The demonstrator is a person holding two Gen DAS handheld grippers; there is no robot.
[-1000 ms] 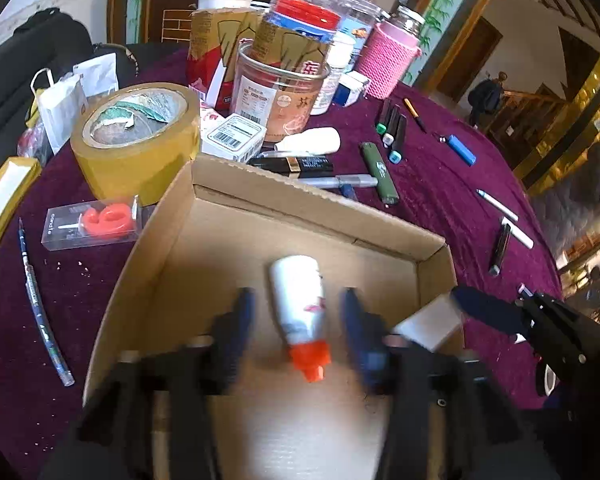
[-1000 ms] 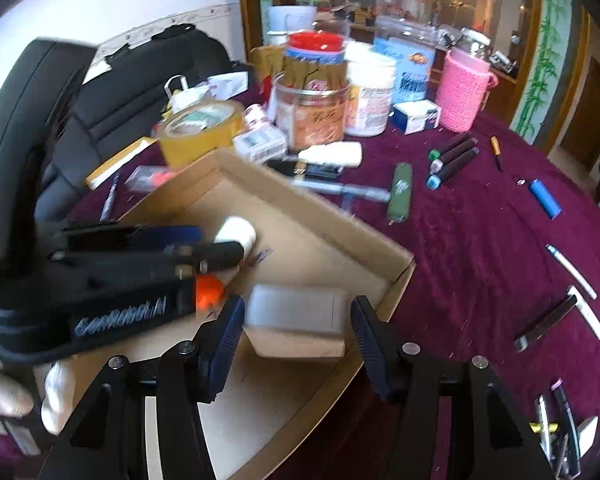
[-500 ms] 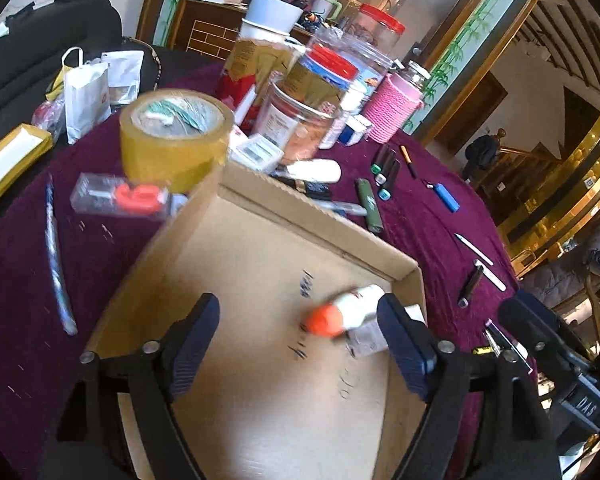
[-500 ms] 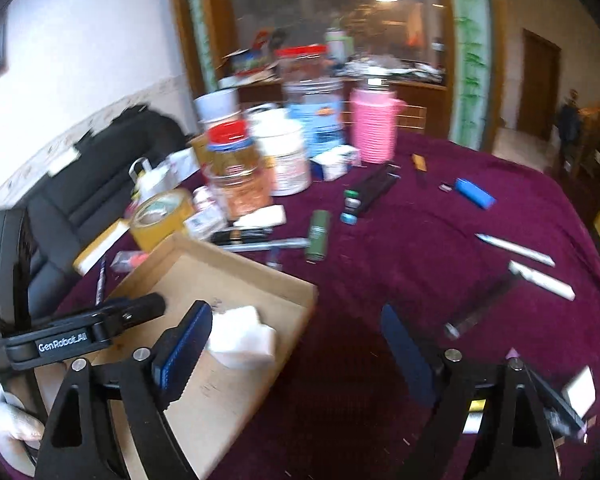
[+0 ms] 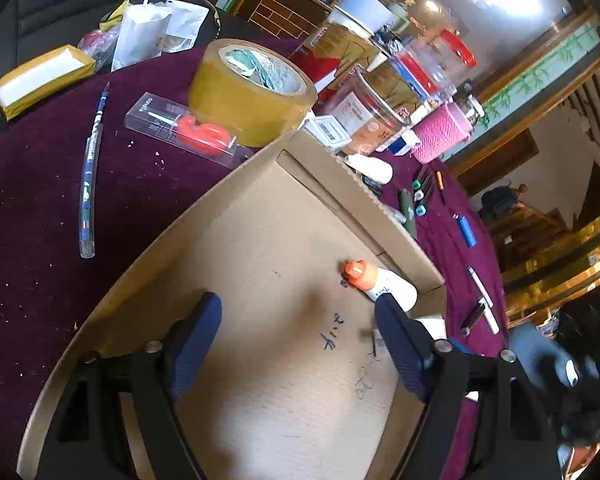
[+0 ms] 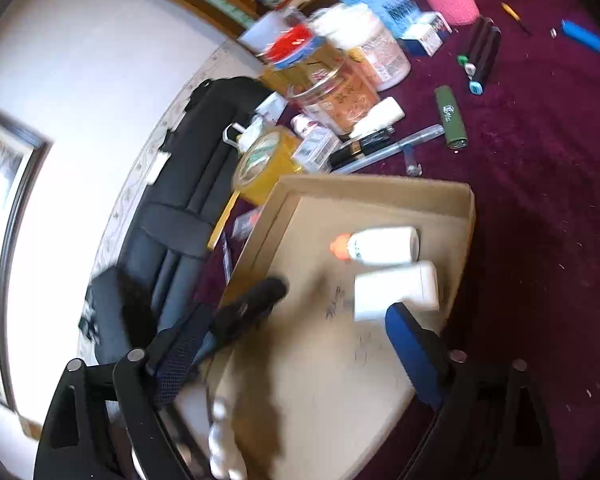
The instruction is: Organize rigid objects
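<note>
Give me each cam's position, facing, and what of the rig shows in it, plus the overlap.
Left wrist: on the left gripper, over the cardboard box, looking down into it; its own open blue-padded fingers show.
Right wrist: on the right gripper, over the box's near end, tilted toward the cluttered table; its open fingers show, plus a pale, blurred hand.
Shared: box, glue bottle, tape roll.

Shallow open cardboard tray on the purple cloth, pen scribbles on its floor. A white glue bottle with an orange cap lies on its side near the far right corner, cap pointing toward the tray's middle. A white rectangular block lies flat just beside it, apparently touching
</note>
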